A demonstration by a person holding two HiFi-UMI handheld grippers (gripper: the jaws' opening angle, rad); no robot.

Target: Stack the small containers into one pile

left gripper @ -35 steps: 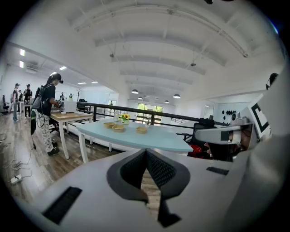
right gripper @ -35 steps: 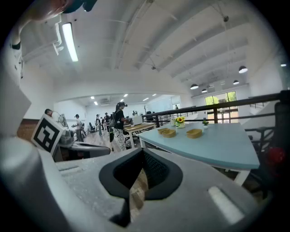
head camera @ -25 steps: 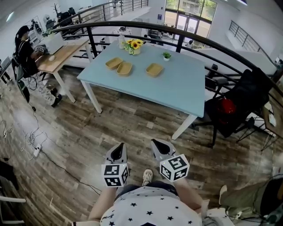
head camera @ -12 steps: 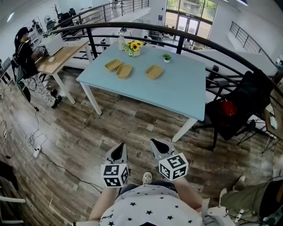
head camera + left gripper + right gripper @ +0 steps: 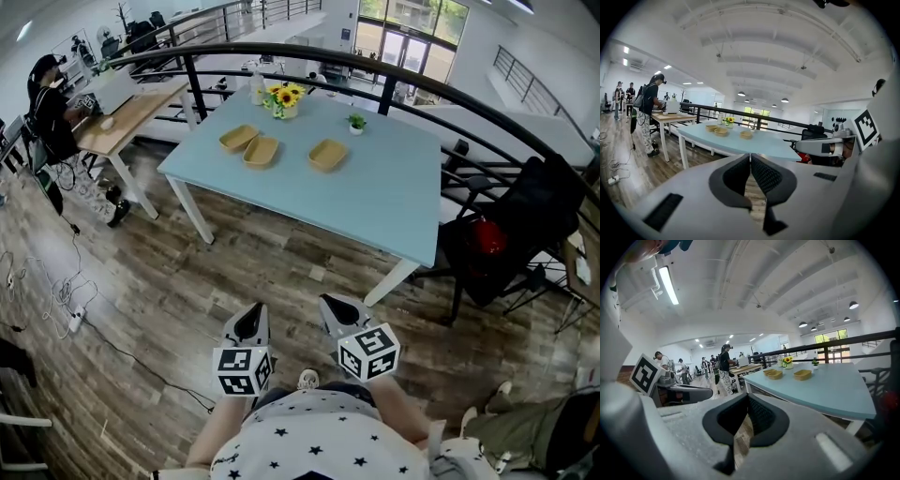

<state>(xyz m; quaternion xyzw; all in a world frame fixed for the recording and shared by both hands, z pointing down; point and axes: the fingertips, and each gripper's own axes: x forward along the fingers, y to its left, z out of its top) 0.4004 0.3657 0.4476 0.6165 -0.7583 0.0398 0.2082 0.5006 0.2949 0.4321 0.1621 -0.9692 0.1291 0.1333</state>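
Note:
Three small tan containers lie on the far part of a light blue table point(image 5: 375, 197): one point(image 5: 238, 137) at the left, a second point(image 5: 262, 150) touching it, a third point(image 5: 327, 154) apart to the right. They show too in the left gripper view point(image 5: 721, 131) and the right gripper view point(image 5: 802, 374). My left gripper point(image 5: 250, 321) and right gripper point(image 5: 337, 311) hang over the wooden floor, well short of the table. Both are shut with nothing between the jaws.
A vase of yellow flowers point(image 5: 285, 97) and a small potted plant point(image 5: 355, 122) stand at the table's far edge. A black railing point(image 5: 394, 75) curves behind. A black chair point(image 5: 525, 225) stands to the right, a wooden desk point(image 5: 127, 112) with a person point(image 5: 52, 103) at the left.
The table has drifted slightly in the head view as the person steps nearer. Both grippers stay shut and side by side.

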